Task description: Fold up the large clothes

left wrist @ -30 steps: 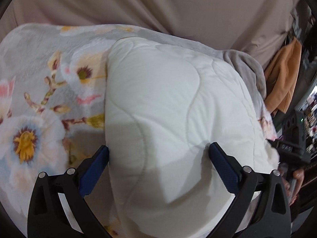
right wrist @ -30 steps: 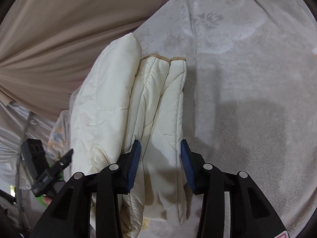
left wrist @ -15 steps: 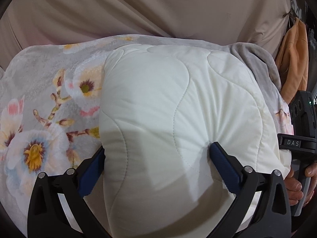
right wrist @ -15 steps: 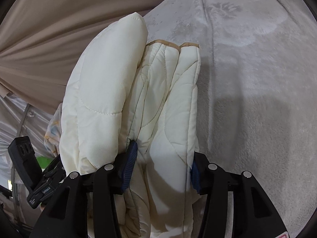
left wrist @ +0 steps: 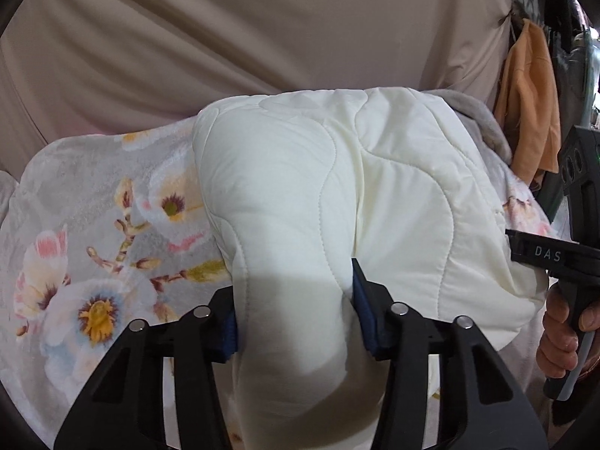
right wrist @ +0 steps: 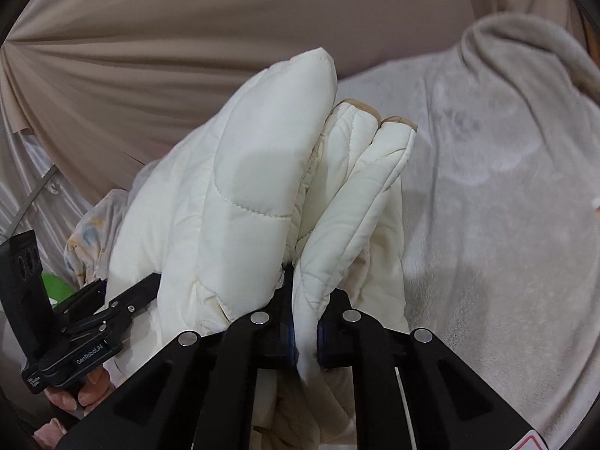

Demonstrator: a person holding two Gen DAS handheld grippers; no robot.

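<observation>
Backdrop: you have a taupe draped fabric sheet (left wrist: 262, 45) filling the top half of both views, its pleats gathered to the upper left of the right wrist view.
Surface: a grey plush blanket with pale pink and yellow flowers (left wrist: 93, 225) covers the left and lower left of the left wrist view; in the right wrist view its plain grey side (right wrist: 487, 206) fills the right half.
Quilt, place: your cream quilted padded garment, folded into a thick bundle (left wrist: 337, 195), sits in the centre of both views, on the blanket at its far end.
Quilt, axis: its long axis runs from your grippers at the bottom edge up toward frame centre; in the right wrist view the folded layers stand on edge, tan-trimmed ends (right wrist: 375, 112) pointing up and slightly right.
Side clutter: an orange cloth (left wrist: 532, 112) hangs at the upper right of the left wrist view.
Left gripper: your left gripper (left wrist: 296, 322) has just been closing; its blue pads pinch a rounded fold of the quilt, bottom centre.
Right gripper: your right gripper (right wrist: 305, 333) has just been closing too; jaws narrow, clamped on a thin layer of the quilt.
Hands: your right hand (left wrist: 562, 333) wraps its handle at the right edge of the left wrist view; your left hand (right wrist: 82, 393) grips its handle at lower left of the right wrist view.
</observation>
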